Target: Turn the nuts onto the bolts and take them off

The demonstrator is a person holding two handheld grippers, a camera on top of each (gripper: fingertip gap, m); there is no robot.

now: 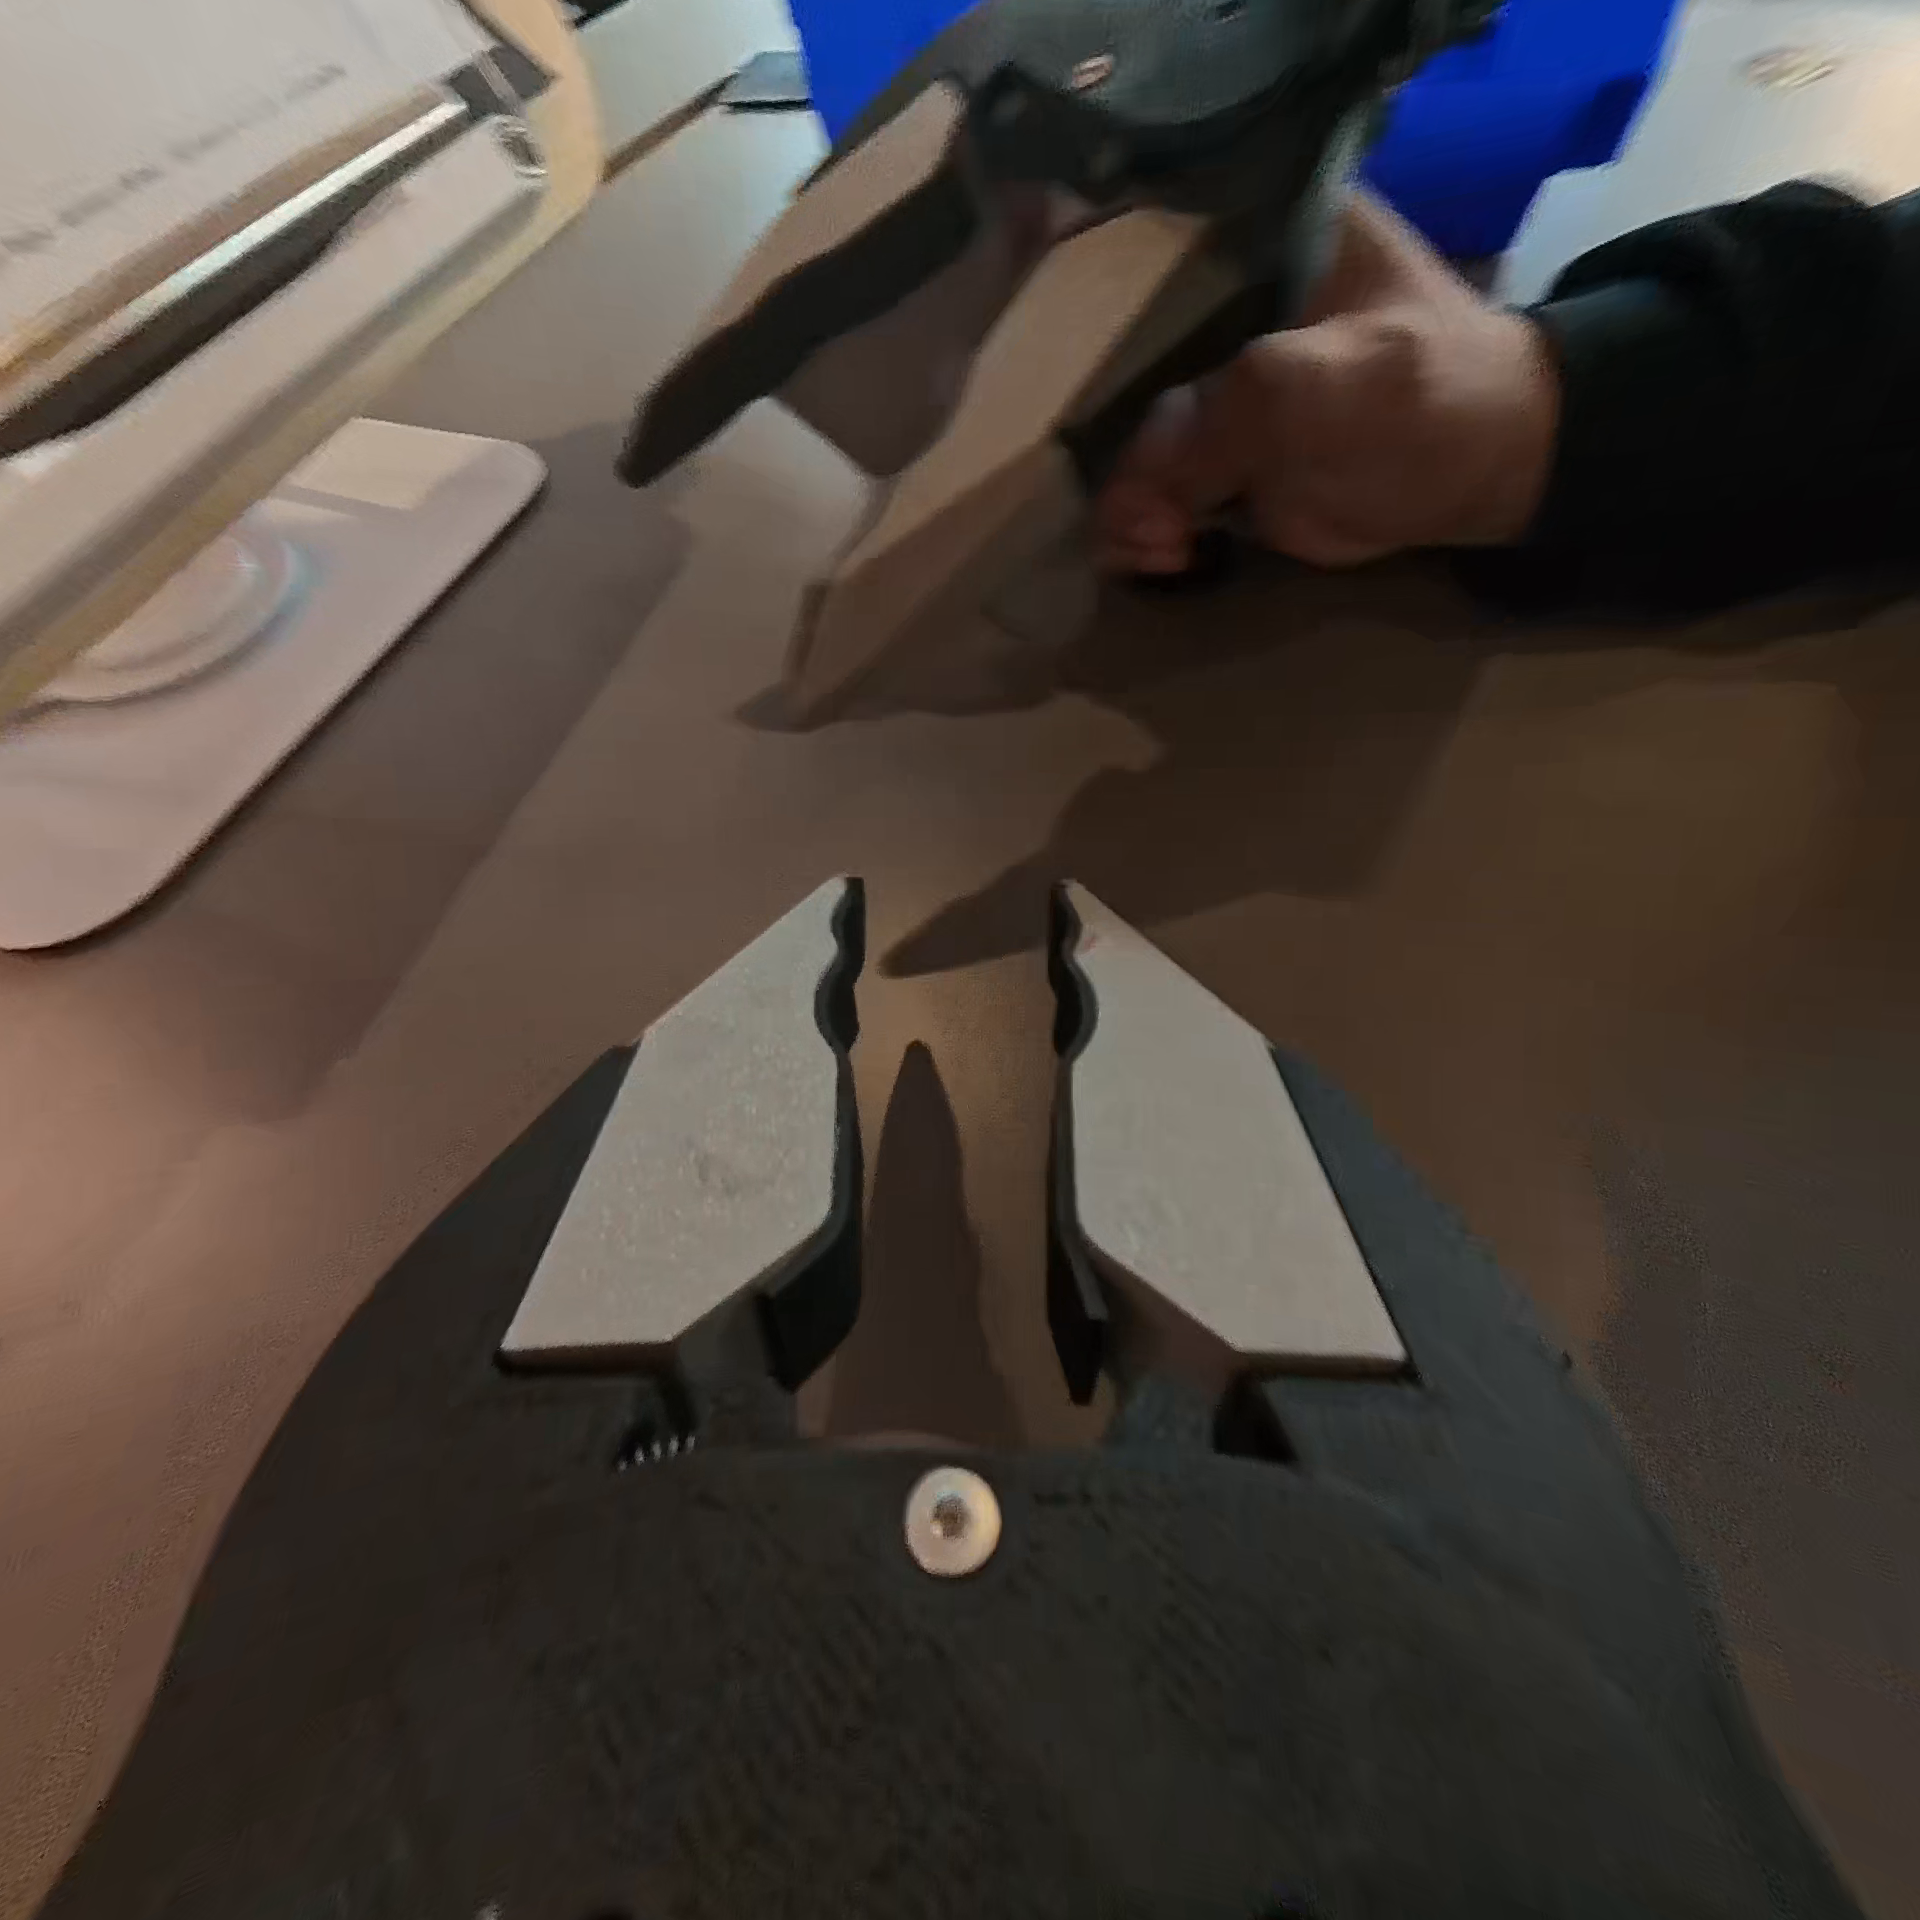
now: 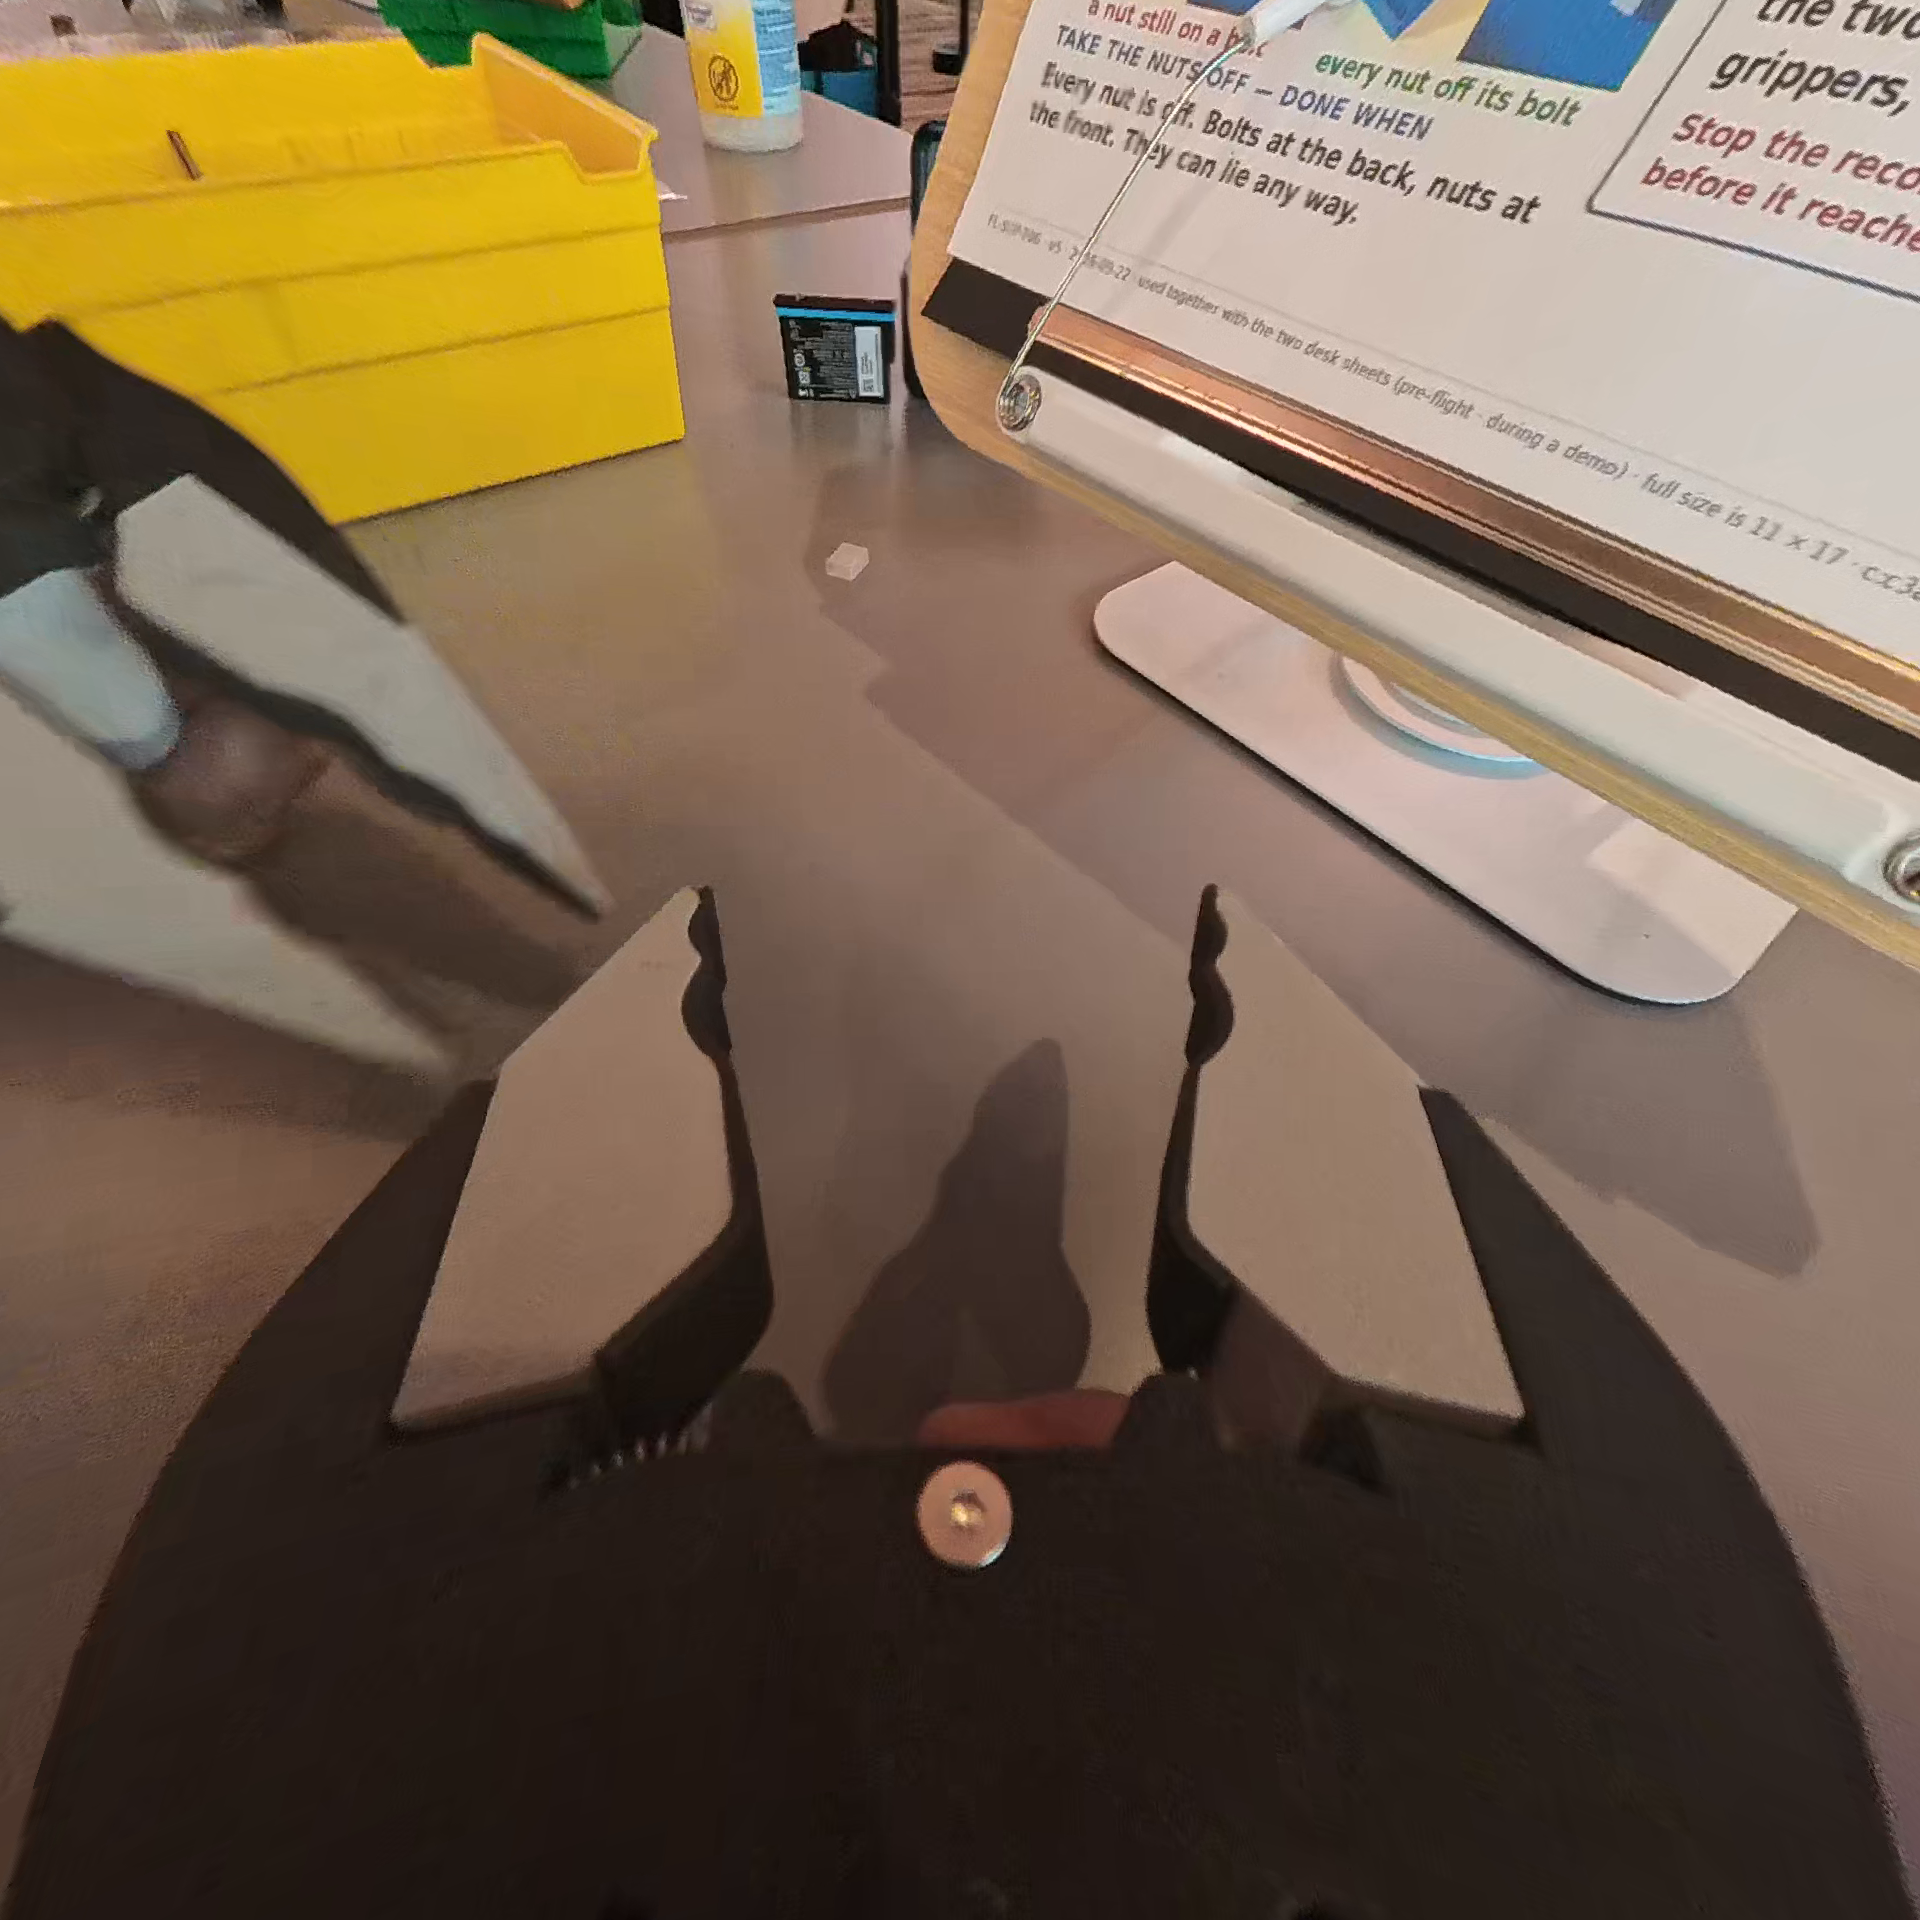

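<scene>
No nuts or bolts show in either view. My left gripper hovers low over the brown table, open with a narrow gap and empty. My right gripper is open wider and empty over the same table. In the left wrist view the right gripper comes in from the upper right, blurred, with its jaws apart, held by a hand in a black sleeve. In the right wrist view a blurred finger of the left gripper shows at the left edge.
A document stand with a printed sheet and a white base stands at the right; its base also shows in the left wrist view. A yellow bin, a small black battery, a tiny clear piece and a bottle lie beyond. A blue bin sits far back. Both grippers' tips are roughly 35 cm from the small black battery.
</scene>
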